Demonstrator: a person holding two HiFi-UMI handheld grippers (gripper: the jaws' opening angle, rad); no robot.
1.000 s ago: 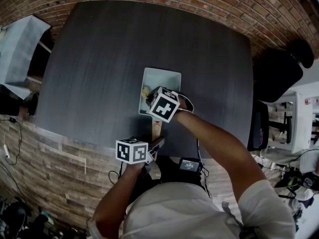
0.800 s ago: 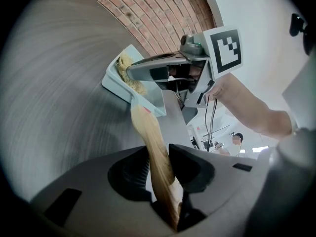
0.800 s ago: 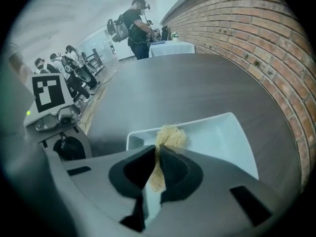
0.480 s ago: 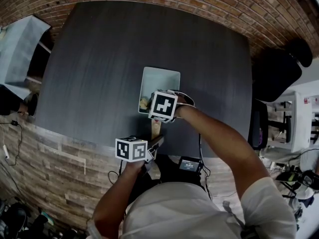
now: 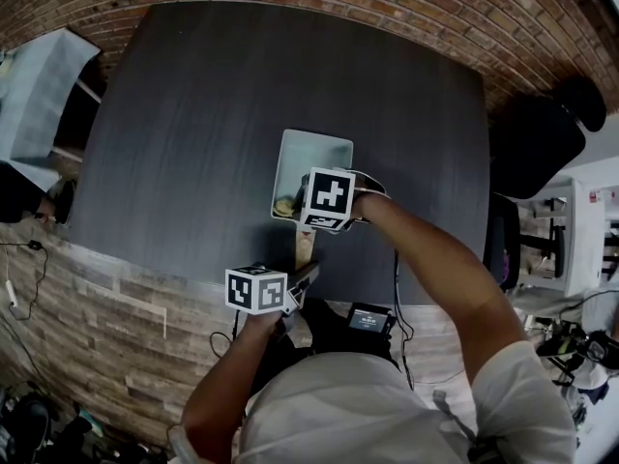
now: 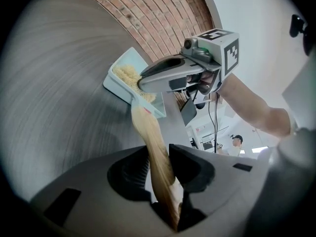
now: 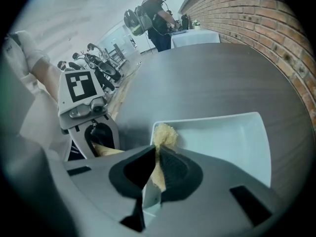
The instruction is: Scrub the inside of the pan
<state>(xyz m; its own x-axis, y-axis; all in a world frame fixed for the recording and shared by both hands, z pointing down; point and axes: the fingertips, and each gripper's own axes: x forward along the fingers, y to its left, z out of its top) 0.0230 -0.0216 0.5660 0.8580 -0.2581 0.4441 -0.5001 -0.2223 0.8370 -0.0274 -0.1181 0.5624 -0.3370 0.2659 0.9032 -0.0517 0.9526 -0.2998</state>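
A pale rectangular pan (image 5: 327,155) lies on the dark table, its wooden handle (image 5: 304,247) pointing toward me. My left gripper (image 5: 306,276) is shut on that handle (image 6: 150,137), the jaws pinching it from both sides (image 6: 159,159). My right gripper (image 5: 298,211) points steeply down into the pan's near left corner. It is shut on a yellowish scrub sponge (image 7: 165,131), which presses against the pan's floor (image 7: 232,137) there. From the left gripper view the sponge (image 6: 127,75) shows under the right gripper's tip (image 6: 144,85).
The dark table (image 5: 193,114) runs to a brick wall at the far side. A black chair (image 5: 537,133) stands at the right, a pale table (image 5: 39,85) at the left. People stand in the background (image 7: 155,14).
My right gripper has shifted a little to the right over the pan and tipped more steeply, the sponge still in the near left corner. The left gripper has stayed put on the handle.
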